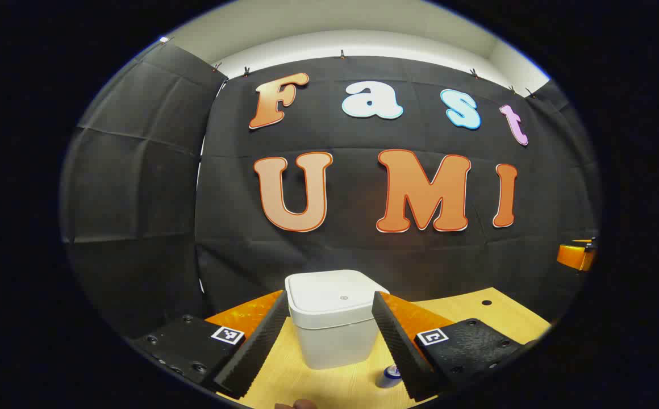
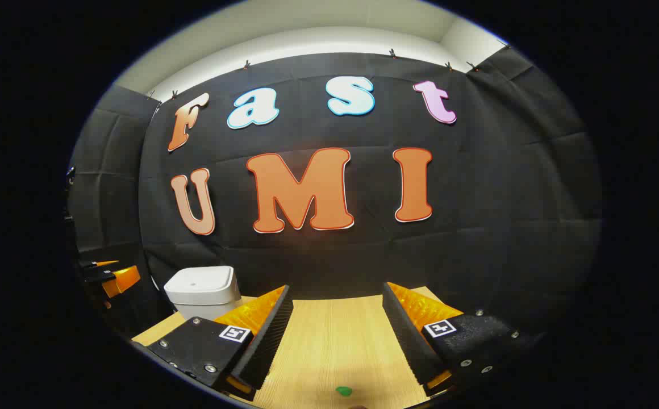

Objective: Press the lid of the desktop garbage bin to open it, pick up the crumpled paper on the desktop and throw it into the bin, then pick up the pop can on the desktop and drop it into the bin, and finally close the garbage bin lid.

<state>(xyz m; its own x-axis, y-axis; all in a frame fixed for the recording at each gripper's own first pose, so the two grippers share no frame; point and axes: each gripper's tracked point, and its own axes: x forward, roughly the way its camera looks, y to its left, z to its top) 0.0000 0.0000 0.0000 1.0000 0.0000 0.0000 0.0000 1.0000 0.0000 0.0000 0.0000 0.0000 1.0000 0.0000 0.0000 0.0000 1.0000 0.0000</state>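
A white square bin [image 1: 334,318] with its lid down stands on the wooden table, straight ahead in the left gripper view. My left gripper [image 1: 329,335] is open, its fingers framing the bin from a short way off. A pop can [image 1: 389,376] stands near the bin's front right, partly hidden by the right finger. In the right gripper view the bin [image 2: 201,291] sits at the far left of the table. My right gripper [image 2: 335,335] is open over bare table, holding nothing. A small green scrap [image 2: 343,391] lies on the table at the bottom edge.
The wooden table [image 2: 335,341] runs back to the black cloth wall. The other gripper [image 1: 576,255] shows at the right edge of the left gripper view, and the left one [image 2: 108,278] at the left edge of the right gripper view. A hole [image 1: 486,303] marks the table's back right.
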